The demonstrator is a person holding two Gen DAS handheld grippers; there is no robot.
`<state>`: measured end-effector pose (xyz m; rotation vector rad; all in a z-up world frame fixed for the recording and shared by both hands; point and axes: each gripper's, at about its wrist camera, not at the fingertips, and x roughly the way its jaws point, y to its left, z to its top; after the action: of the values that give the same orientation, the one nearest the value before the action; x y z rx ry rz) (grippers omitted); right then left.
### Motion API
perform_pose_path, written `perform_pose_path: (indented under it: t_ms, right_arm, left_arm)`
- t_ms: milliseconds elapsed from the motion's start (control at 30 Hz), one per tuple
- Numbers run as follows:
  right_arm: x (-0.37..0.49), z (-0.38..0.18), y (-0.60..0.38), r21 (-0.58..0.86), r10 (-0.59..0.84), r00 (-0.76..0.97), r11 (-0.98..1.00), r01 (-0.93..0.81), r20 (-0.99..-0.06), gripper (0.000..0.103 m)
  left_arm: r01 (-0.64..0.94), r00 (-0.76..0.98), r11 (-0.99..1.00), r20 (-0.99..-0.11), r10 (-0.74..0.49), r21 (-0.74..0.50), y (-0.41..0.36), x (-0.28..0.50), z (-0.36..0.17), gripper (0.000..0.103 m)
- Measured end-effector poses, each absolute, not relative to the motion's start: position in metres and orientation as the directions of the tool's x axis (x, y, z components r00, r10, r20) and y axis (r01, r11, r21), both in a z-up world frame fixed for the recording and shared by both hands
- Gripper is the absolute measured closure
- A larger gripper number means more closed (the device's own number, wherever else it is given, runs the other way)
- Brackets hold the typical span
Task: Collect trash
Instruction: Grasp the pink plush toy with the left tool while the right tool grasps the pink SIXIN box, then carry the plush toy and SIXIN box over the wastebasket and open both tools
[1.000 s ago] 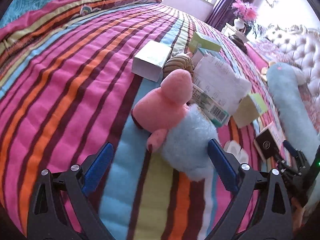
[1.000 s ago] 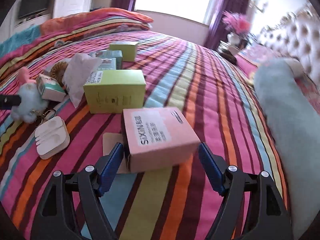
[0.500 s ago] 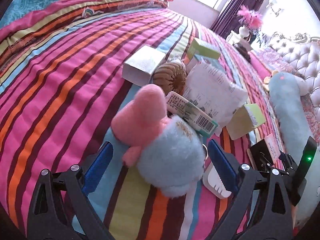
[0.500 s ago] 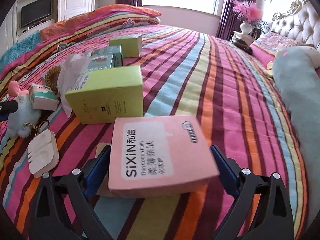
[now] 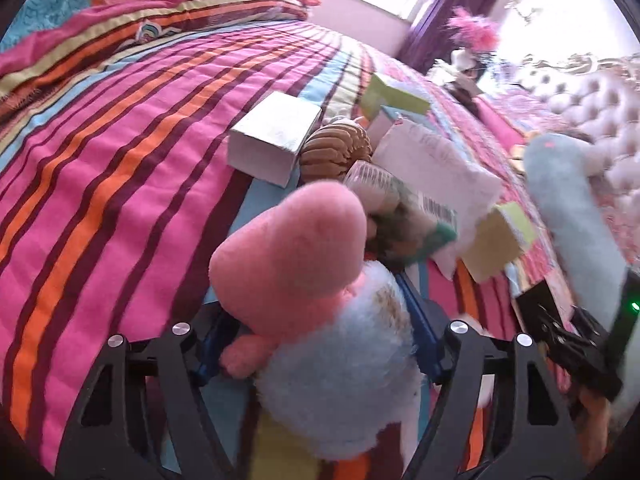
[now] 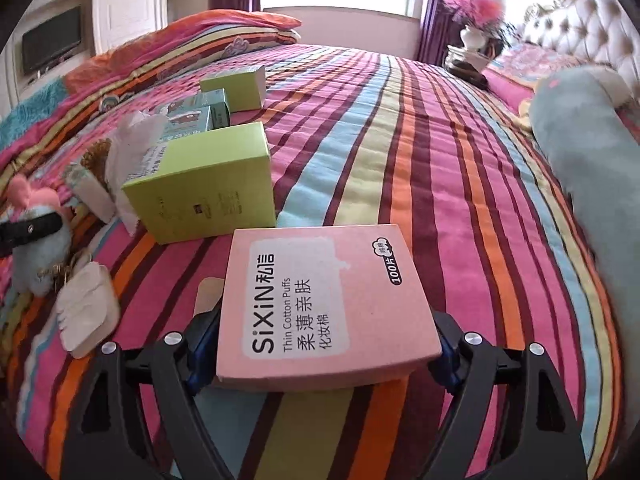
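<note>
- The left gripper (image 5: 316,344) has its fingers pressed into the plush toy (image 5: 320,300), just left of the pink box (image 6: 324,304) on the striped bed (image 6: 400,128).
- The right gripper (image 6: 320,344) pinches the pink box by both sides.
- Grasping step, I judge; next calls for lifting both clear, toward a bin not in view.

On my feeds the bedspread (image 6: 400,140) runs in stripes of magenta, orange, maroon, pale blue and yellow-green. I see a pink box (image 6: 324,304) with a white label and black lettering, and a lime-green box (image 6: 204,188) behind it. The plush toy (image 5: 316,308) is pink above, fluffy pale blue below. Beside it lie a silvery-white box (image 5: 272,140) and a teal bolster (image 5: 568,208). My fingers (image 5: 420,332) are blue on black frames.
</note>
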<state>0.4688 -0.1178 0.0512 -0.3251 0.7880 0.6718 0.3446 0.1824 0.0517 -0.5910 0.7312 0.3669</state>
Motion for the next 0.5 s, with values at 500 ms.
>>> perform_pose_path:
  t_ms: [500]
  right_arm:
    - [0.253, 0.097, -0.187, 0.058, 0.567, 0.598, 0.751, -0.657, -0.566, 0.025]
  left_arm:
    - [-0.162, 0.79, 0.9, -0.6, -0.127, -0.404, 0.126, 0.114, 0.098, 0.031]
